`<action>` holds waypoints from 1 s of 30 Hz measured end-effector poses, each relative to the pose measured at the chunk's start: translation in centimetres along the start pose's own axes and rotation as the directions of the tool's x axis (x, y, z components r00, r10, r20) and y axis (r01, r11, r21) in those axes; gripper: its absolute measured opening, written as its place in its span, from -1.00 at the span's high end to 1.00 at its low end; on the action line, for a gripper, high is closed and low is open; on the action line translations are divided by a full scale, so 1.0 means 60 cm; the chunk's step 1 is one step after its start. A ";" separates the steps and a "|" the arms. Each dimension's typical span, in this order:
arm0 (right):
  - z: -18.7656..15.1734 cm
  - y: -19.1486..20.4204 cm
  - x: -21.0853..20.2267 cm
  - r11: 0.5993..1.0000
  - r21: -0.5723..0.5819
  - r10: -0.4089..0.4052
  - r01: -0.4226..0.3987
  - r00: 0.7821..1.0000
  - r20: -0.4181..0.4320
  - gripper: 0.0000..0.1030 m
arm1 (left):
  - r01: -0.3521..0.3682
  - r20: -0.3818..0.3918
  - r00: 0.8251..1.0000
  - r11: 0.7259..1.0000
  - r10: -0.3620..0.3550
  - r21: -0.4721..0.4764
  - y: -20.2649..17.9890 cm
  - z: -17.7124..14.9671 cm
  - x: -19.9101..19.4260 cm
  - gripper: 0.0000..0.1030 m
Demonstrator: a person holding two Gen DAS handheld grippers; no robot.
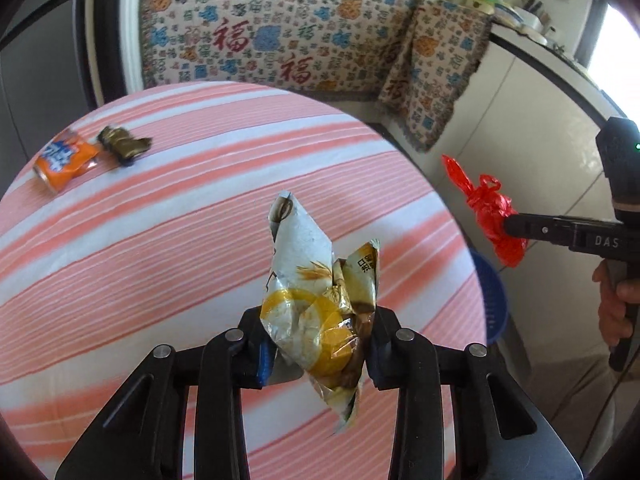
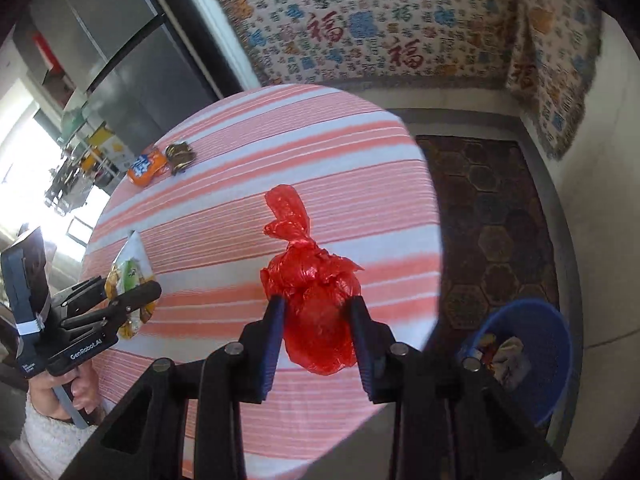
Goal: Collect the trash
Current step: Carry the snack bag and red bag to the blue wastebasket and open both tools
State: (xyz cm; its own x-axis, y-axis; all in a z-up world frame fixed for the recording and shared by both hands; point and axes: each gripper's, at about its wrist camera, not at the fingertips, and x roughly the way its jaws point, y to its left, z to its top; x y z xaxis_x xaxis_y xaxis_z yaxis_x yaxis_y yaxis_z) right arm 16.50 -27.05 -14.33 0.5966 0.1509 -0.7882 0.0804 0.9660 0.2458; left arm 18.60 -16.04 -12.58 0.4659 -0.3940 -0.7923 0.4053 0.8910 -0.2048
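My left gripper [image 1: 316,344] is shut on a crumpled white and yellow snack wrapper [image 1: 316,280], held above the round table with its pink striped cloth [image 1: 160,240]. My right gripper [image 2: 318,336] is shut on a knotted red plastic bag [image 2: 316,292], lifted over the table's near right part. From the left wrist view the red bag [image 1: 490,212] hangs in the right gripper past the table's right edge. From the right wrist view the wrapper [image 2: 130,276] sits in the left gripper at the left. An orange can [image 1: 64,160] and a dark crumpled wrapper [image 1: 124,146] lie at the table's far left.
A blue plastic basket [image 2: 548,336] with some trash in it stands on the floor to the right of the table, its rim [image 1: 496,300] showing at the table's edge. A patterned sofa cover [image 1: 280,28] runs behind. A dark rug [image 2: 488,216] lies on the floor.
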 end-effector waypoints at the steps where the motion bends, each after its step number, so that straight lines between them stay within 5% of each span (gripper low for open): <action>1: -0.016 -0.025 -0.015 0.999 0.028 -0.019 0.018 1.000 0.016 0.36 | 0.011 -0.002 1.000 1.000 -0.011 0.017 -0.027 0.007 0.005 0.31; 9: -0.030 -0.258 -0.104 0.963 0.218 -0.170 0.159 0.985 0.032 0.35 | 0.130 -0.064 0.990 0.983 -0.123 0.130 -0.247 0.041 0.081 0.31; 17: -0.070 -0.410 -0.119 0.900 0.369 -0.250 0.230 0.968 0.006 0.35 | 0.184 -0.146 0.976 0.968 -0.160 0.173 -0.410 0.048 0.188 0.30; 30: -0.122 -0.577 -0.079 0.829 0.531 -0.205 0.178 0.979 -0.009 0.35 | 0.199 -0.225 0.961 0.968 -0.163 0.152 -0.497 0.046 0.311 0.30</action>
State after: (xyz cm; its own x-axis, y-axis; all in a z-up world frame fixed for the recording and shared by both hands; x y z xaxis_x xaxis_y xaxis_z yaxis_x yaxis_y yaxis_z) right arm 5.07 -59.70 -23.25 0.5604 -0.0485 -0.8268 0.5969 0.7157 0.3626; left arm 17.36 -50.60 -19.66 0.2049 -0.4728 -0.8570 0.6047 0.7496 -0.2690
